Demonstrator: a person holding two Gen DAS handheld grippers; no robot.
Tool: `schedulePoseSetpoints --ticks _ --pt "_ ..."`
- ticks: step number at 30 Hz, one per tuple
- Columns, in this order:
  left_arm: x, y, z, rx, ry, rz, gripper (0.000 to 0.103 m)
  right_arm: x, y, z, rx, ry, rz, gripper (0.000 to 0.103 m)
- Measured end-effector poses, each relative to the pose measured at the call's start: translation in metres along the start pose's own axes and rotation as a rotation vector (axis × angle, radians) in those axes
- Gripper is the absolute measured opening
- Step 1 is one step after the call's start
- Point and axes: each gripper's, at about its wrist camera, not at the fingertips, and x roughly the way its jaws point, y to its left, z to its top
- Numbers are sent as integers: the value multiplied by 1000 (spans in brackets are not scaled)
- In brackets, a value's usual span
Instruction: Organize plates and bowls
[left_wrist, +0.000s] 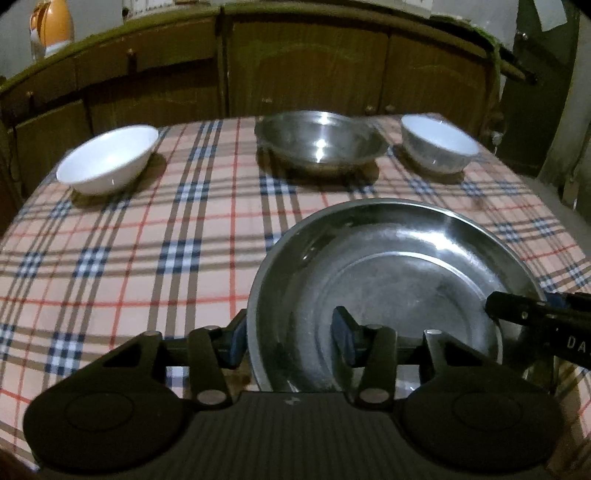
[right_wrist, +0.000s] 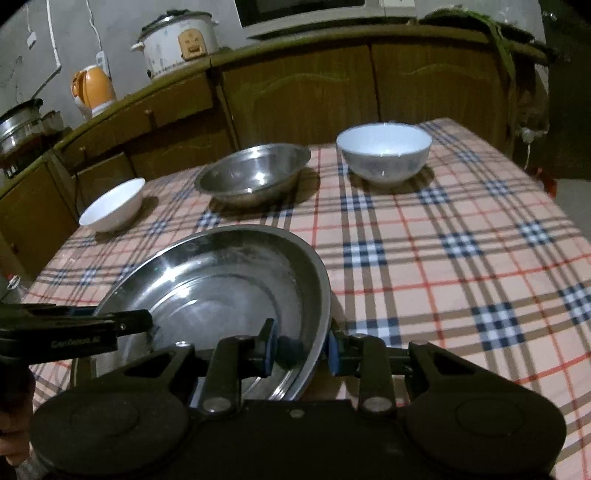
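A large steel plate (left_wrist: 399, 280) lies near the front of the checked tablecloth; it also shows in the right wrist view (right_wrist: 221, 280). My left gripper (left_wrist: 291, 341) straddles its left rim, jaws apart, one pad outside and one inside. My right gripper (right_wrist: 301, 347) straddles its right rim with its pads close on either side of the metal; whether they press it is unclear. At the back stand a white bowl (left_wrist: 109, 158), a steel bowl (left_wrist: 319, 142) and a second white bowl (left_wrist: 437, 144). They show in the right wrist view too: white bowl (right_wrist: 112, 205), steel bowl (right_wrist: 255, 171), white bowl (right_wrist: 384, 151).
The checked tablecloth (right_wrist: 461, 258) covers the table, whose far edge meets wooden cabinets (left_wrist: 306, 66). On the counter stand a rice cooker (right_wrist: 177, 40), an orange jug (right_wrist: 94, 88) and steel pots (right_wrist: 22, 125). The right gripper's arm (left_wrist: 546, 317) reaches over the plate's right rim.
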Motion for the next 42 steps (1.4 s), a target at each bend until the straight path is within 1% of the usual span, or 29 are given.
schedulePoseSetpoints --ticks 11,27,42 --pt "-36 -19 17 35 -74 0 47 -42 -3 21 10 -82 -5 35" --pt "-79 -34 29 57 -140 -8 48 -97 -3 35 -1 -166 -13 35" --pt "-105 -36 29 70 -178 -4 48 -123 4 41 -16 -208 -6 35"
